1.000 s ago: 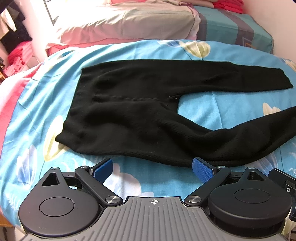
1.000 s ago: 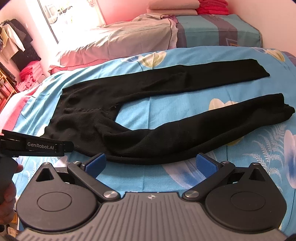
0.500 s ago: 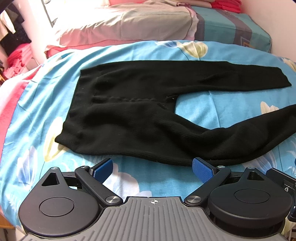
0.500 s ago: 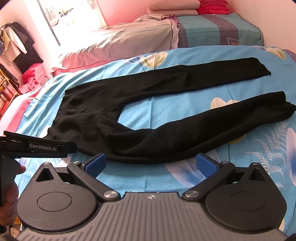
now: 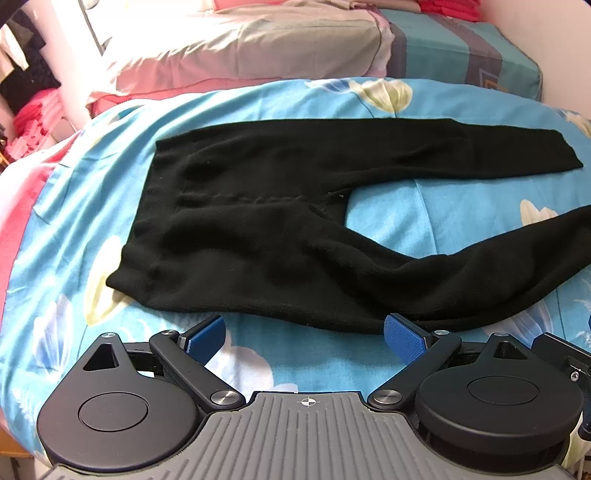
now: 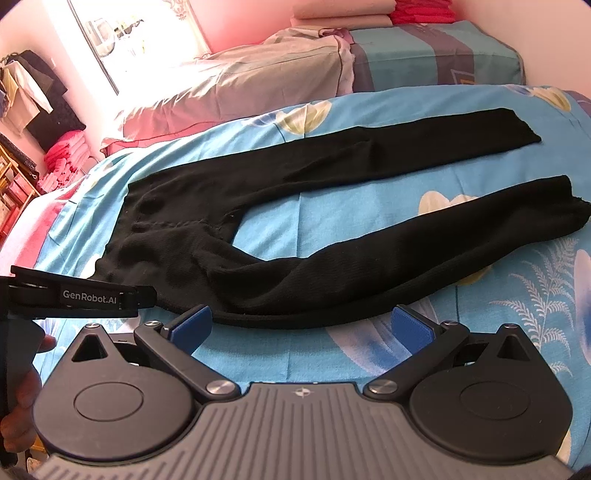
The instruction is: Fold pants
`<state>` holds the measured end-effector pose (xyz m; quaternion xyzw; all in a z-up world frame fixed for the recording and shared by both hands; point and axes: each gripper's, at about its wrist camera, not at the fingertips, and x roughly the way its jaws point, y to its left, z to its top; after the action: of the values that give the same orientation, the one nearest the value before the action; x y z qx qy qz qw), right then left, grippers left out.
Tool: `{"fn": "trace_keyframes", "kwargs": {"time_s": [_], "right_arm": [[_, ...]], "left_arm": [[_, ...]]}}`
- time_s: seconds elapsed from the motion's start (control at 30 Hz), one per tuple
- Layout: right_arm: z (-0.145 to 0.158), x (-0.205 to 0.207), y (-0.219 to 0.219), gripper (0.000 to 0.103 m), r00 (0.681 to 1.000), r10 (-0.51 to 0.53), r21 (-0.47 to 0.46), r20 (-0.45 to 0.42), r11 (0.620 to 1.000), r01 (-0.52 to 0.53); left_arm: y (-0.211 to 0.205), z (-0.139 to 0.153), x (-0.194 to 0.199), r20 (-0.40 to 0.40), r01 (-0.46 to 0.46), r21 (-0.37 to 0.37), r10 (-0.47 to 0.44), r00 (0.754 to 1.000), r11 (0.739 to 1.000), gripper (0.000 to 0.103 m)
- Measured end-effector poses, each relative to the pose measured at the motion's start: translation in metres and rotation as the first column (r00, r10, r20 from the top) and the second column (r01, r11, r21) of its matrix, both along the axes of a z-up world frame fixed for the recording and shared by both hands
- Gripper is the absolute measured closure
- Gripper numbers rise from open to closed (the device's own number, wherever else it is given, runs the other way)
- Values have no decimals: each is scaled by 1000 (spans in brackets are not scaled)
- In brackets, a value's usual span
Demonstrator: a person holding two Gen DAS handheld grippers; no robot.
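Black pants [image 5: 266, 221] lie flat on a blue flowered bedsheet [image 5: 424, 206], waistband to the left, the two legs spread apart to the right. They also show in the right wrist view [image 6: 332, 236]. My left gripper [image 5: 304, 338] is open and empty, just in front of the near edge of the near leg. My right gripper [image 6: 301, 326] is open and empty, also just in front of the near leg's edge. The left gripper's body [image 6: 81, 295] shows at the left of the right wrist view.
A pillow in a beige and pink case [image 5: 240, 44] and a teal patterned cushion [image 5: 461, 51] lie behind the pants. Folded red cloths [image 6: 424, 11] are stacked at the back. Clothes and shelves [image 6: 33, 110] stand to the far left.
Both grippers have drifted slightly, and the pants sit a little differently in each view. Both stay open and empty. The pants have not moved.
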<state>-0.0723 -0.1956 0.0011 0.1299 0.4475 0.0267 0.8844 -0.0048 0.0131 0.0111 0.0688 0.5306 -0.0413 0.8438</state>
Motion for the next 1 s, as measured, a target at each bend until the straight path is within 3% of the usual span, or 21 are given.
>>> {"fn": "trace_keyframes", "kwargs": {"time_s": [1.0], "right_arm": [[-13,24,-19,0,999,-8,34,-36,999,10]], "left_arm": [[-17,-12,25,-32,5,13,-4,999,1000,0]]}}
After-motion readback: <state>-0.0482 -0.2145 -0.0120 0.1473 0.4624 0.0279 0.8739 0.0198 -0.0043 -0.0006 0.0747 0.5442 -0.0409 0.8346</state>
